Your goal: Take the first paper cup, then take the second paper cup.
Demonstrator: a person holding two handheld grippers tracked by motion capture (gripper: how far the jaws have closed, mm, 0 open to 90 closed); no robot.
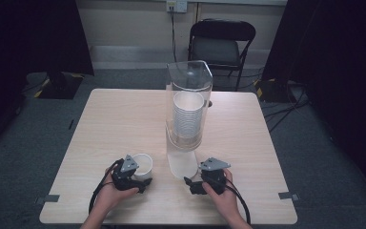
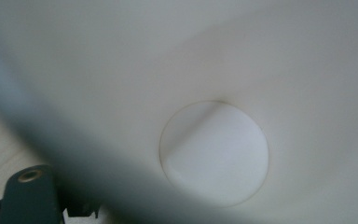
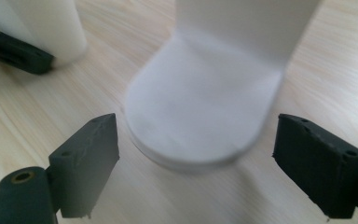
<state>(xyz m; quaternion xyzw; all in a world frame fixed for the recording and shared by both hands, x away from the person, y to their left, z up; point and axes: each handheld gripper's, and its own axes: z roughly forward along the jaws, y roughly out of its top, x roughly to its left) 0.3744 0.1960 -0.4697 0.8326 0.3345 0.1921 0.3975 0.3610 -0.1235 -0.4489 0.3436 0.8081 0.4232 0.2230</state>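
Light wooden square table (image 1: 124,114), seen from above: tall clear plastic cup dispenser (image 1: 189,90) upright at mid-table, loaded with a stack of white paper cups (image 1: 188,117) and standing on a white flat rounded base (image 1: 181,164) that reaches toward the near edge.

Single white paper cup (image 1: 143,164) upright on the tabletop, left of the base and near the near edge, rim up. Left gripper (image 1: 136,183) directly at this cup on its near side, held in the left hand (image 1: 109,193). Contact between pads and cup wall: cannot tell from above.

Left gripper view: looks into the white paper cup (image 2: 214,154) at very close range, round bottom disc visible inside, one dark jaw part at lower left. Jaws released, spread wide; no pad seen pressing on the cup.

Right gripper (image 1: 193,186) in the right hand (image 1: 224,195), near the near edge, pointed at the base.

Right gripper view: both black jaws spread apart, released, nothing gripped. White base (image 3: 200,116) lies just ahead of the fingertips, not touching either pad. At upper left, the wall of the single cup (image 3: 51,28) with a dark jaw of the other gripper beside its foot, a detail concealed from above.

Black folding chair (image 1: 221,43) beyond the far edge.
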